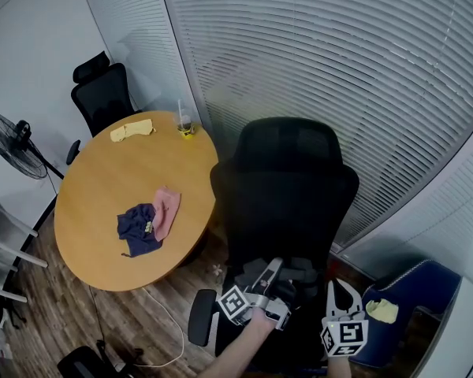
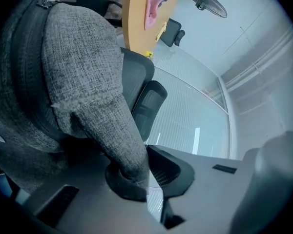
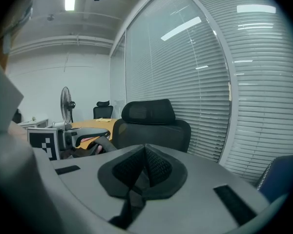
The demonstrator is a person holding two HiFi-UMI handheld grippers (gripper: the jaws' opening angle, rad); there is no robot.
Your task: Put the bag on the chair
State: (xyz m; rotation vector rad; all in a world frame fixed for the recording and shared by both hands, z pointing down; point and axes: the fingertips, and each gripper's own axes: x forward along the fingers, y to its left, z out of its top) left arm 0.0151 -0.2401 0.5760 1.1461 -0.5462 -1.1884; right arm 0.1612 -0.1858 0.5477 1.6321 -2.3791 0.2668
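The left gripper (image 2: 136,179) clamps only a narrow strap of the bag (image 2: 83,72), at 6 o'clock of the chair (image 1: 288,179) over its seat front, so it may slide off, the right gripper (image 3: 144,172) being closed and empty.

Your bag (image 2: 83,67) is coarse grey woven cloth, flecked and matt, with a rough stitched hem. Your left tool (image 2: 147,179) and right tool (image 3: 144,174) are smooth matt grey plastic, their pads (image 3: 158,167) black and finely ribbed. The chair (image 1: 288,172) has a matt black back, mesh as far as you can tell. The bench (image 1: 102,187) is smooth wood with a soft sheen. The floor (image 1: 55,313) is darker wood plank. The blinds (image 1: 339,53) look faintly glossy.
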